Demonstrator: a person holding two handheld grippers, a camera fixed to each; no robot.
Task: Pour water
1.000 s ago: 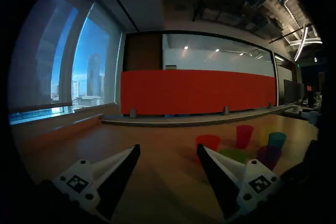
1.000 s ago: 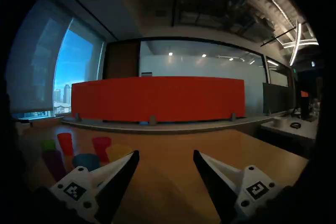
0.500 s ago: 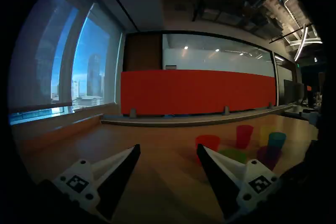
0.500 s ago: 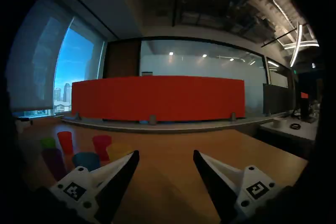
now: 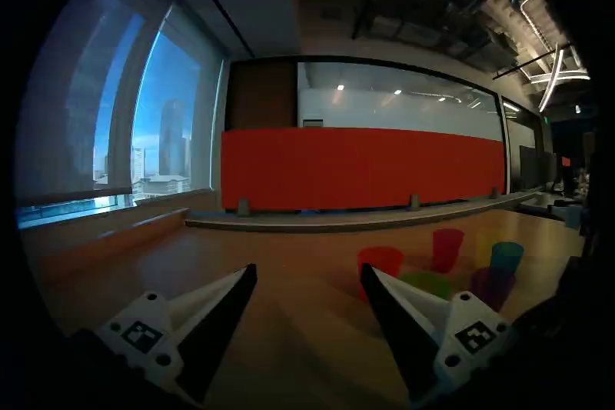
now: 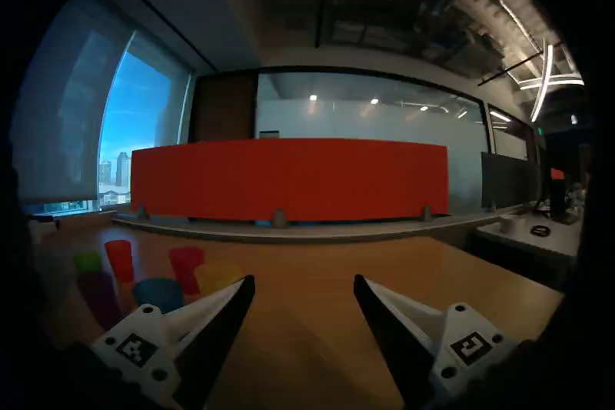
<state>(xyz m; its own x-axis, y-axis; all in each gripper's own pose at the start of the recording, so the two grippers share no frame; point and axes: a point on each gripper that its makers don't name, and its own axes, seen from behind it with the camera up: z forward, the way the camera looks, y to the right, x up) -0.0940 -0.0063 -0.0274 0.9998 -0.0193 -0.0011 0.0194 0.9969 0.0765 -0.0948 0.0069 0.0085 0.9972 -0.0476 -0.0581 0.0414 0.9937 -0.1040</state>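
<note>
Dim shot, so lots is hard to make out. The cups (image 5: 447, 250) sit in a bunch on the wood table (image 5: 307, 348), on the near side of the long red divider (image 5: 361, 168), roughly under its right end in the left gripper view. Can't tell if any of them has water in it, too dark and seen from the side.

Left gripper (image 5: 307, 269): jaws wide apart, nothing btwn them, low over the table. Its right-side finger covers the bottom of the orange cup (image 5: 379, 260) and most of the green cup (image 5: 427, 284). The purple cup (image 5: 492, 285) is murky at the edge.

Right gripper (image 6: 302, 280): jaws apart too, holding nothing. In the right gripper view the cups (image 6: 119, 259) are below the divider's (image 6: 288, 179) left end, and the left-side finger cuts off the yellow cup (image 6: 217, 275) and teal cup (image 6: 157, 292).

Writing: each finger has a square b/w code tag (image 5: 141, 336), pattern only, no words. Small plate (image 5: 311, 123) on the wall right above the divider, too tiny to read.
</note>
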